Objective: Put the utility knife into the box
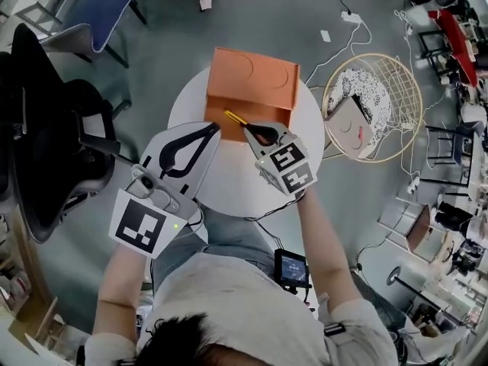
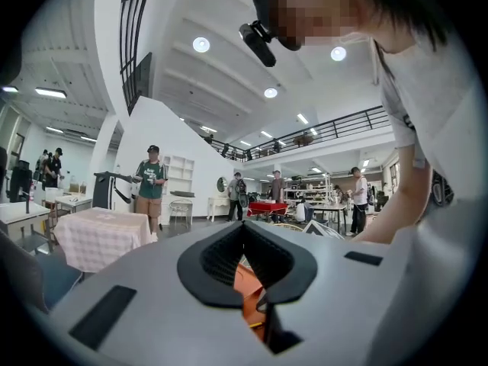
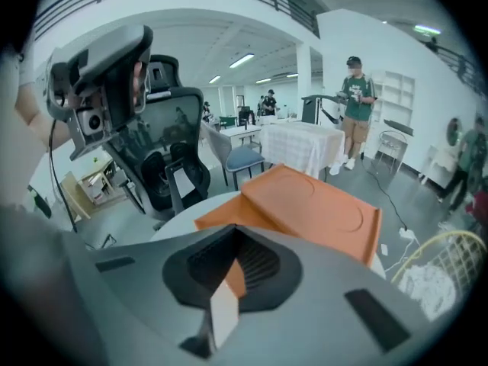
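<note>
**Utility knife carried at the near edge of the open box, head view.**
My right tongs (image 1: 246, 127) are clamped on the yellow utility knife (image 1: 235, 117), which juts from their tips toward 10 o'clock. It sits over the near part of the orange box (image 1: 252, 75), and I cannot tell whether it touches the box. In the right gripper view the knife's pale end (image 3: 225, 311) stands pinched between the tongs (image 3: 231, 233), with the box (image 3: 320, 204) beyond them at 1 o'clock. My left tongs (image 1: 216, 127) are brought together with nothing in them. They hover over the round white surface (image 1: 229, 181) at 9 o'clock from the right pair, their tips just beside the box's near left corner. In the left gripper view their tips (image 2: 244, 226) meet, and a strip of orange box (image 2: 248, 280) shows through the loop below them.
</note>
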